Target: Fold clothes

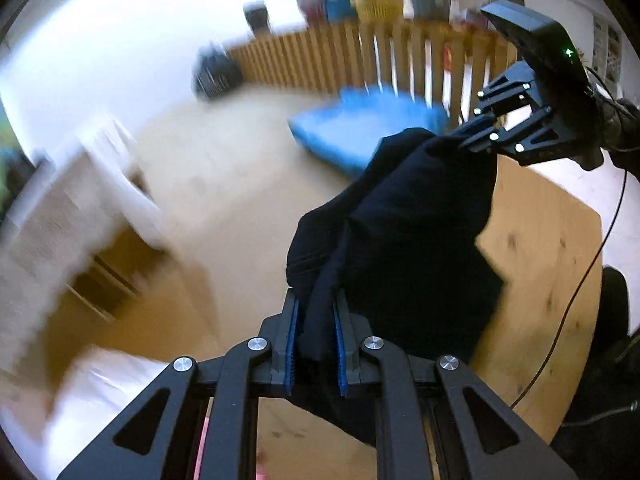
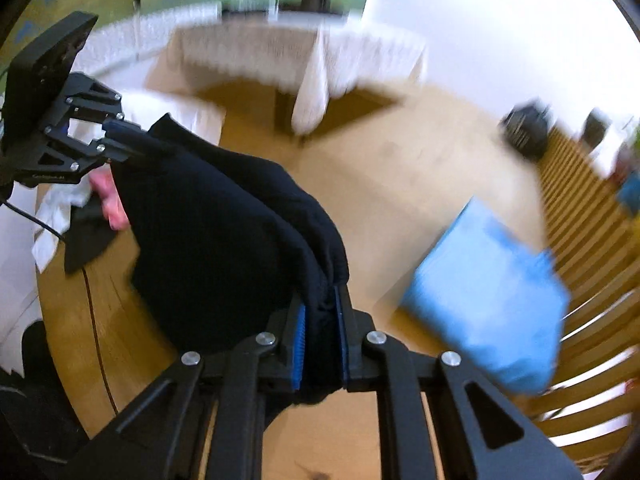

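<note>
Left wrist view: caught a dark garment (image 1: 416, 216) slung in the air between two holds, well above the round wooden surface (image 1: 556, 240). Found the left hand-held gripper (image 1: 316, 344) clamped narrow on one bunched edge of it, blue ribbed pads pressed into the cloth. Found the right hand-held gripper (image 1: 466, 140), at upper right of the frame, likewise closed on the far edge. Confirmed both grips from the right wrist view, with cloth filling the gap between the pads.

Judged partway at most: no flat, squared fold seen anywhere, only a sagging hammock of fabric doubled loosely over itself. Fitted equally a piece lifted to be shaken out and one brought edge to edge for laying down; could not be settled from these views. Noted a small heap of white, pink and black clothes (image 2: 80, 216) at the left of the right wrist view, rumpled on the surface edge, apparently left to fold.

Read the garment as navy or black, soft, thick and matte, perhaps a knit, with a stitched seam near the left grip. Saw pale, knotty grain on the surface; beyond it a blurred blue cushion-like slab (image 1: 360, 132), a slatted wooden fence (image 1: 360, 56) and a white lacy cloth (image 2: 280, 52).
</note>
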Demonstrator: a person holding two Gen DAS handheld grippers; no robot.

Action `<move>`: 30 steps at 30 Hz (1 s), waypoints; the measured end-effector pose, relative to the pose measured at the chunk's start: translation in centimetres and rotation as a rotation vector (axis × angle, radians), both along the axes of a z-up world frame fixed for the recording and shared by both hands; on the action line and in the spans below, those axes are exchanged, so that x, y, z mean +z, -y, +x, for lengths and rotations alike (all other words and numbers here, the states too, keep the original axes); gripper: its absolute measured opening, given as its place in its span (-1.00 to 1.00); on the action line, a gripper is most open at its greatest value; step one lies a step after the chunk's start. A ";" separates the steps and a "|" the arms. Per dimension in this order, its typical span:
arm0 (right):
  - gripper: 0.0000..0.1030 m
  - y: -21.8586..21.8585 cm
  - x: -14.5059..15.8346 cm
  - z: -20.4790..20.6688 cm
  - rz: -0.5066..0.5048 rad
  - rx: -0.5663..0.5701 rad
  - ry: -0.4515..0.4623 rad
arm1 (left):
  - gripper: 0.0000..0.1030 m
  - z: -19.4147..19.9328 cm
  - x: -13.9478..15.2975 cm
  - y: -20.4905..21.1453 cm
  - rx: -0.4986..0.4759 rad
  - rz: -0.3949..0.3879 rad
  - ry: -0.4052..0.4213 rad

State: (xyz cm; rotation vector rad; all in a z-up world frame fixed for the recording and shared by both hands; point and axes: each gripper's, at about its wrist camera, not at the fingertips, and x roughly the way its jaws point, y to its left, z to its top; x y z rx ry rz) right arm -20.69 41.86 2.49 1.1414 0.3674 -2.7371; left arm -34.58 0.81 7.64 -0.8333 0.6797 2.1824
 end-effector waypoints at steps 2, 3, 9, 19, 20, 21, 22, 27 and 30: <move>-0.77 1.2 2.1 2.6 0.023 0.004 -0.044 | -0.73 3.3 2.4 0.7 -0.017 -0.002 -0.075; -0.76 2.4 2.3 3.8 0.030 0.007 -0.046 | -0.73 4.9 2.7 -0.5 -0.031 0.000 -0.090; -0.18 3.3 -7.9 13.6 -0.087 0.003 0.247 | -0.24 12.9 -7.7 -0.2 -0.038 -0.082 0.189; -0.18 3.2 -12.4 12.5 -0.273 -0.131 0.186 | -0.27 11.0 -11.9 -0.8 0.055 0.017 0.298; -0.18 3.1 -12.8 12.4 -0.292 -0.144 0.180 | -0.14 9.7 -12.3 -1.9 0.056 0.025 0.294; -0.18 3.4 -13.7 10.8 -0.300 -0.141 0.188 | -0.10 8.5 -13.0 -2.8 0.052 0.021 0.294; -0.18 3.8 -14.7 8.8 -0.303 -0.132 0.200 | -0.13 7.3 -13.7 -3.7 0.048 0.018 0.294; -0.19 5.2 -20.2 4.8 -0.165 -0.124 0.338 | -0.13 4.5 -19.4 -7.1 0.073 -0.089 0.351; -0.18 3.3 -20.7 5.7 -0.104 -0.163 0.336 | 0.01 5.2 -20.2 -7.1 0.043 -0.087 0.369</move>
